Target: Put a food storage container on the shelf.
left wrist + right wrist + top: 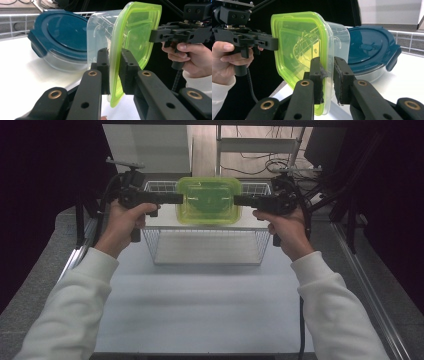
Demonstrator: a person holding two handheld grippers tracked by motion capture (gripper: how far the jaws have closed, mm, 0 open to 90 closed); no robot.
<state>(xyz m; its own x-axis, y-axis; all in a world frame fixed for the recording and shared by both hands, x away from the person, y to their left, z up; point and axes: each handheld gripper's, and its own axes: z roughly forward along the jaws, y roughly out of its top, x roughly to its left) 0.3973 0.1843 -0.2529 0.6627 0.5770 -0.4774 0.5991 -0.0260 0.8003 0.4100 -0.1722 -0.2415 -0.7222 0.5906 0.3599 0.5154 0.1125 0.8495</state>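
A clear plastic container with a lime-green lid (pixel 208 200) hangs in the air above a white wire basket (pixel 207 245), held from both sides. My left gripper (pixel 179 198) is shut on the lid's rim at its left edge, and in the left gripper view the jaws (pixel 115 62) pinch the green rim edge-on. My right gripper (pixel 237 200) is shut on the opposite edge, and its jaws (pixel 328 67) clamp rim and clear wall. Each gripper view also shows the other gripper on the far rim, the right gripper (pixel 153 36) and the left gripper (pixel 275 43).
A round glass container with a dark blue lid (pixel 62 32) (pixel 369 47) stands on a white surface just behind the held one, with wire mesh behind it. The basket sits at the far middle of the white table (pixel 200 310). Dark frames and cables flank both sides.
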